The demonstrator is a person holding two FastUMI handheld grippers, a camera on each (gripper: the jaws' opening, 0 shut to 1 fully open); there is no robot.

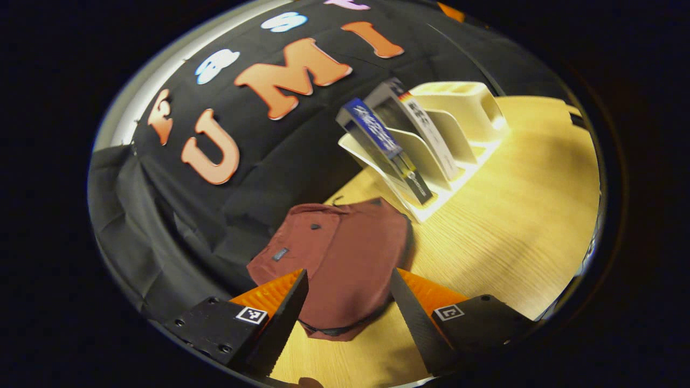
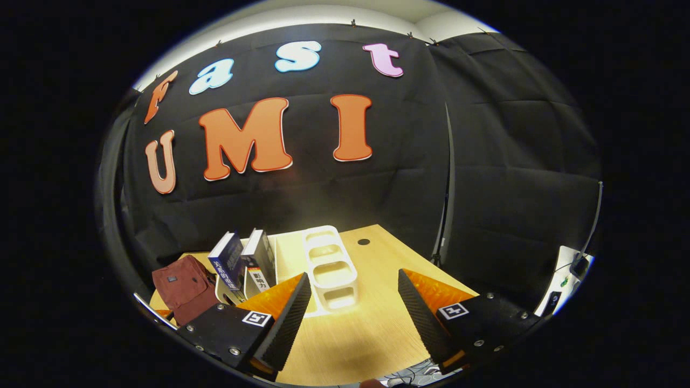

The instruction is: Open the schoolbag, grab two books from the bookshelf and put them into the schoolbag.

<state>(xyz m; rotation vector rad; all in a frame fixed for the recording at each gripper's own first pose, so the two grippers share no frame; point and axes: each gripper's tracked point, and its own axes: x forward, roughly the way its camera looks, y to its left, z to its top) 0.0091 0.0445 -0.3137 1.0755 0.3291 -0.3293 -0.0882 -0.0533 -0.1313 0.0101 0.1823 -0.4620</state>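
A dark red schoolbag [image 1: 345, 258] lies flat on the wooden table [image 1: 512, 215], its flap closed. My left gripper [image 1: 349, 280] hovers just above it, open, with nothing between its fingers. Behind the bag stands a white bookshelf [image 1: 458, 129] with two books leaning in its slots: a blue-spined one [image 1: 385, 151] and a white-spined one [image 1: 428, 134]. In the right gripper view the schoolbag [image 2: 180, 288] sits at the far left, the blue book [image 2: 226, 264] and the second book [image 2: 260, 261] stand in the bookshelf [image 2: 329, 269]. My right gripper [image 2: 353, 283] is open, near the shelf's front.
The black cloth wall closes off the table's far side. A round cable hole [image 2: 364, 242] sits in the tabletop behind the shelf. Cables and a small box [image 2: 579, 264] lie off the table's right edge. Bare wood stretches to the right of the shelf.
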